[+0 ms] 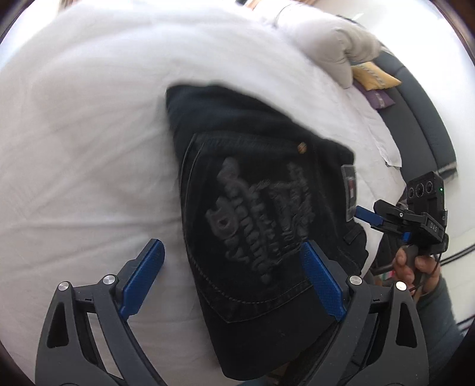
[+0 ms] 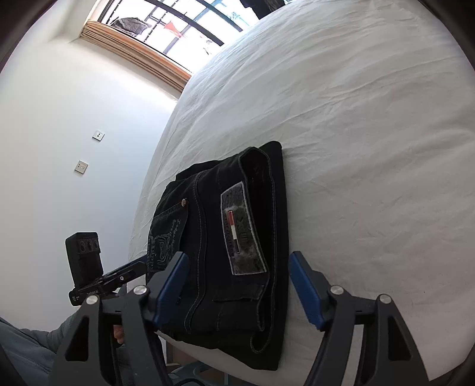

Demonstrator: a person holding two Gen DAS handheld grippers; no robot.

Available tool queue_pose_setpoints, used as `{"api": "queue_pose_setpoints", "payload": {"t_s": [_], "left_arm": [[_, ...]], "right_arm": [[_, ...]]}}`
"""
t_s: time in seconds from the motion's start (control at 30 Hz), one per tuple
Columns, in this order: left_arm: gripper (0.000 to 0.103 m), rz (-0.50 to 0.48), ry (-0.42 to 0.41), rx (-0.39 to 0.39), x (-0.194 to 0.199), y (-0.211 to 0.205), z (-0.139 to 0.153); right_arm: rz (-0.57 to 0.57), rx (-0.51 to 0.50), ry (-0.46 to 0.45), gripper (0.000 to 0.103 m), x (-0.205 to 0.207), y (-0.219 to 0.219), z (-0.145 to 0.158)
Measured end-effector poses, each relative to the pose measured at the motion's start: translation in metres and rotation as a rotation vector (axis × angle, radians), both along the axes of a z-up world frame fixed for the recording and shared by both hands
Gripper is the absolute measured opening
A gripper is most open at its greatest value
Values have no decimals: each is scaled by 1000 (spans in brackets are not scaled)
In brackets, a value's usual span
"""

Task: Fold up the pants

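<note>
Black jeans (image 1: pixel 261 213) lie folded into a compact bundle on a white bed (image 1: pixel 89 148), near its edge. An embroidered back pocket faces up in the left wrist view. The waistband patch shows in the right wrist view on the jeans (image 2: pixel 231 237). My left gripper (image 1: pixel 234 276) is open and empty, hovering over the pocket end. My right gripper (image 2: pixel 240 288) is open and empty, its jaws straddling the waistband end. The right gripper also shows in the left wrist view (image 1: pixel 374 216), just off the waistband. The left gripper shows in the right wrist view (image 2: pixel 133 267) beside the bundle.
Grey-white pillows (image 1: pixel 335 44) and a yellow and purple item (image 1: pixel 374 80) lie at the far end of the bed. A dark headboard (image 1: pixel 421 118) runs along the right. A white wall (image 2: pixel 59 133) and window (image 2: pixel 178 26) stand beyond the bed (image 2: pixel 371 133).
</note>
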State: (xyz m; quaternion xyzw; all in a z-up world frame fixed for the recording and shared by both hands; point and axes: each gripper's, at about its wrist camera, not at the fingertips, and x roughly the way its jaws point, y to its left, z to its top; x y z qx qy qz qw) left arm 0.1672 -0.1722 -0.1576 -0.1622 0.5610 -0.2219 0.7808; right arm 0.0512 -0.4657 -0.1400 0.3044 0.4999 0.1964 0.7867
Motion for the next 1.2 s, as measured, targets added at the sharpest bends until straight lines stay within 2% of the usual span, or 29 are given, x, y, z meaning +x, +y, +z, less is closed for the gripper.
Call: {"api": "queue_pose_setpoints", "payload": {"t_s": [0.07, 0.17, 0.27, 0.33, 0.37, 0.43, 0.5, 0.53, 0.57, 0.7, 0.8, 0.9, 1.07, 1.2], "left_arm": [[92, -15, -27, 0, 1, -1, 0], [89, 6, 22, -53, 13, 3, -5], [64, 1, 64, -66, 29, 2, -9], [51, -18, 75, -39, 33, -3, -7], [48, -25, 69, -26, 34, -3, -7], [36, -41, 51, -20, 31, -8, 0], [32, -45, 44, -25, 30, -9, 5], [29, -46, 41, -28, 30, -9, 8], [28, -43, 39, -36, 30, -7, 12], [24, -40, -19, -68, 29, 7, 45], [24, -31, -122, -31, 36, 24, 81], [24, -7, -180, 6, 54, 47, 100], [25, 20, -187, 104, 105, 72, 96], [26, 25, -160, 166, 137, 80, 68]], "right_arm": [[9, -1, 25, 73, 7, 1, -10], [13, 4, 61, 73, 20, 5, -21], [46, -5, 66, 71, 37, 17, -23], [78, -71, 91, 60, 48, 28, -23], [87, -106, 105, 53, 52, 33, -23], [93, -143, 120, 45, 55, 37, -19], [96, -186, 113, 31, 54, 43, -10], [94, -208, 106, 27, 52, 46, -4], [93, -228, 95, 23, 50, 49, 3], [117, -289, 14, 18, 45, 69, 39], [136, -316, -53, 18, 48, 84, 66], [130, -322, -125, 18, 67, 94, 85], [138, -316, -147, 18, 128, 113, 77], [158, -331, -107, 18, 172, 128, 50]]}}
